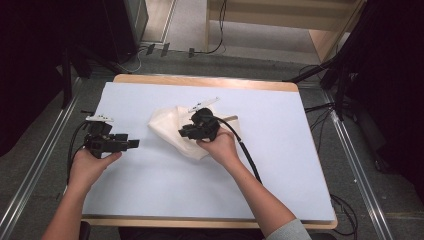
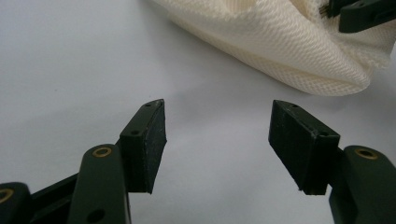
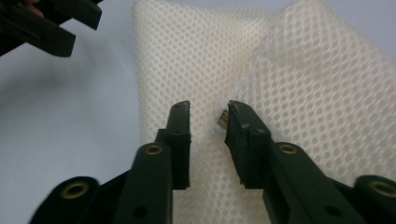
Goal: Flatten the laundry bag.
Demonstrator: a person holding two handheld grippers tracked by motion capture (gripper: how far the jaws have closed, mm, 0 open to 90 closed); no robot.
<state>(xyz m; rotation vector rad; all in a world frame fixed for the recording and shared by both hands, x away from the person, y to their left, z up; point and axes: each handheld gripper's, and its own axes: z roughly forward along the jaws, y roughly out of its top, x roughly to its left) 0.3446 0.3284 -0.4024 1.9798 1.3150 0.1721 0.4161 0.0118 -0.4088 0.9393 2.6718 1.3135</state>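
Observation:
A cream mesh cloth [image 1: 167,125] lies crumpled at the middle of the pale blue table cover [image 1: 200,190]. My right gripper [image 1: 182,132] hangs over the cloth, pointing left. In the right gripper view its jaws [image 3: 209,116] stand slightly apart just above a fold of the mesh [image 3: 303,70], with no fabric pinched between the pads. My left gripper [image 1: 136,143] is held left of the cloth, pointing right at it. Its jaws [image 2: 217,140] are wide open over bare cover, a short way from the cloth's edge [image 2: 289,51]. The right gripper's tips [image 2: 359,14] show beyond the cloth.
The covered table has a wooden rim [image 1: 205,80] along its far side. Metal rails [image 1: 35,165] run along the floor on both sides. Cables [image 1: 320,110] and dark stands lie past the right edge, and a wooden frame [image 1: 320,30] stands behind.

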